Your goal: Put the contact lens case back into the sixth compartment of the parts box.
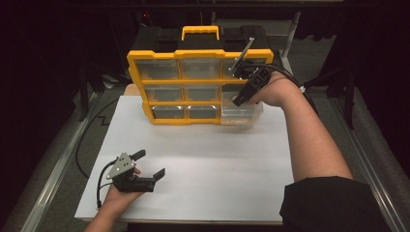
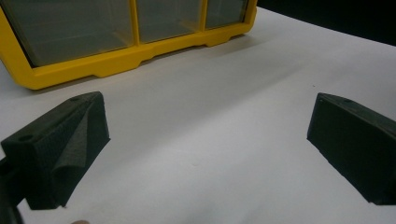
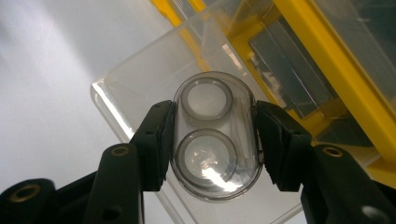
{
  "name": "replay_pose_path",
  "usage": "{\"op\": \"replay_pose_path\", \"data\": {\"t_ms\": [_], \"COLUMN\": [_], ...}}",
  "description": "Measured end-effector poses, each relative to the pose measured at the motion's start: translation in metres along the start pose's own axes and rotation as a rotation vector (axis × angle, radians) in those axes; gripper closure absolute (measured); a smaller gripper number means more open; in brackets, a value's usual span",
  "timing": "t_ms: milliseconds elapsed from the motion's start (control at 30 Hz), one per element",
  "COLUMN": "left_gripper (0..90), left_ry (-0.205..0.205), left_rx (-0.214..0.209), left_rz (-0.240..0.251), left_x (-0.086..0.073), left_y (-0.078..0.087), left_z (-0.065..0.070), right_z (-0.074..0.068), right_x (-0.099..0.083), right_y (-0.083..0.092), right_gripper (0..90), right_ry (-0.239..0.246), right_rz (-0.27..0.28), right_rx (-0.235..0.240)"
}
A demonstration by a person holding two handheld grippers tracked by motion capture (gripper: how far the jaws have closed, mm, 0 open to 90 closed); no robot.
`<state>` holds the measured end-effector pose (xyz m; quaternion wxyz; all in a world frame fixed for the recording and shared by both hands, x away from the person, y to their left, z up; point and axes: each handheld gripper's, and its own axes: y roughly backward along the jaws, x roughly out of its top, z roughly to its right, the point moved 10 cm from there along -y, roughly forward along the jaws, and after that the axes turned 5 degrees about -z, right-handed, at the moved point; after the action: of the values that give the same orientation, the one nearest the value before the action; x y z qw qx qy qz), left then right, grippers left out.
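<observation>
the right claw (image 3: 212, 140) is closed on a clear oval plastic case with two round lenses (image 3: 215, 135), holding it just above the pulled-out clear plastic drawer (image 3: 140, 88) of the yellow-framed parts organiser (image 1: 193, 82). the drawer is already open; lowering the case in, releasing and shutting the drawer seem left. the left claw (image 1: 147, 166) rests wide open and empty on the white desk (image 1: 217, 159).

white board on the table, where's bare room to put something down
Bare: the wide stretch of white board between the yellow organizer and the left claw, plus its near right part. Crowded: by the pulled-out clear drawer, where the right claw grips a clear capsule.
</observation>
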<state>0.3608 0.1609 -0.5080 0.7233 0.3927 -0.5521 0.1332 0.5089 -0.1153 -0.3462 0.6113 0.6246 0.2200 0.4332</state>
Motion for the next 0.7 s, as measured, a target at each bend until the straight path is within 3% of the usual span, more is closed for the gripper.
{"op": "replay_pose_path", "data": {"t_ms": [500,567,633,700], "left_gripper": [0.1,0.2,0.2,0.2], "left_ry": [-0.002,-0.002,-0.002,-0.002], "left_rx": [0.0,0.0,0.0,-0.001], "left_rz": [-0.003,-0.003,-0.003,-0.003], "left_x": [0.0,0.0,0.0,0.0], "left_y": [0.0,0.0,0.0,0.0], "left_z": [0.0,0.0,-0.001,-0.001], "right_z": [-0.001,0.001,0.0,-0.001], "right_x": [0.001,0.002,0.003,0.0], "right_y": [-0.003,0.0,0.003,0.006], "right_gripper": [49.5,37.6,22.4,15.0], "right_ry": [0.005,0.005,-0.015,-0.021], "right_rz": [0.006,0.023,0.036,0.036], "right_rx": [0.007,0.001,0.026,0.026]}}
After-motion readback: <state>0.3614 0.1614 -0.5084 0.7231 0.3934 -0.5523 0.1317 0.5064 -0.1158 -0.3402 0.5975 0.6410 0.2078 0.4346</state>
